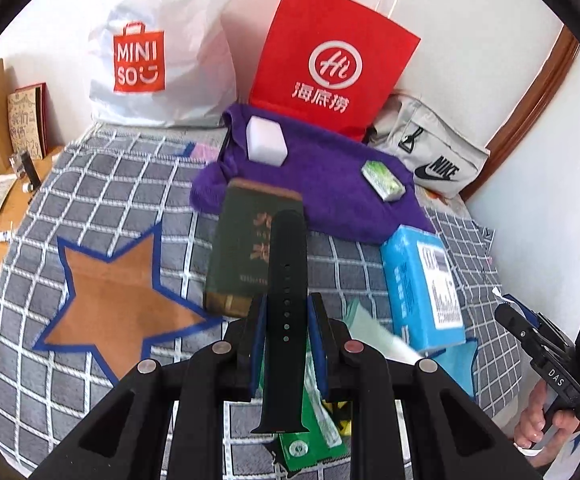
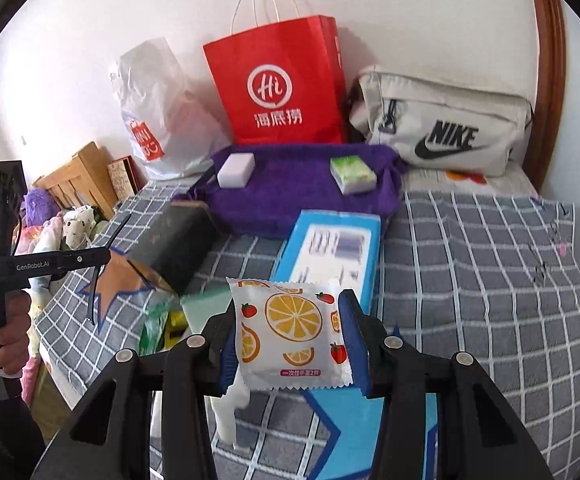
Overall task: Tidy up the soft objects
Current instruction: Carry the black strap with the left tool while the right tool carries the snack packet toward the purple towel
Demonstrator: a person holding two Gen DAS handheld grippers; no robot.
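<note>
The left gripper (image 1: 285, 316) is clamped tight on a black watch strap (image 1: 283, 296), which stands up between its blue pads above the checked bedspread (image 1: 129, 184). Only the right wrist view shows the right gripper (image 2: 292, 336), part-closed around a fruit-printed sachet (image 2: 294, 332). Against the wall stand a red paper bag (image 2: 279, 88) and a white plastic bag (image 1: 157, 60); their contents are hidden. A white block (image 1: 265, 140) and green pack (image 1: 384, 180) lie on the purple towel (image 1: 322, 188) beyond.
</note>
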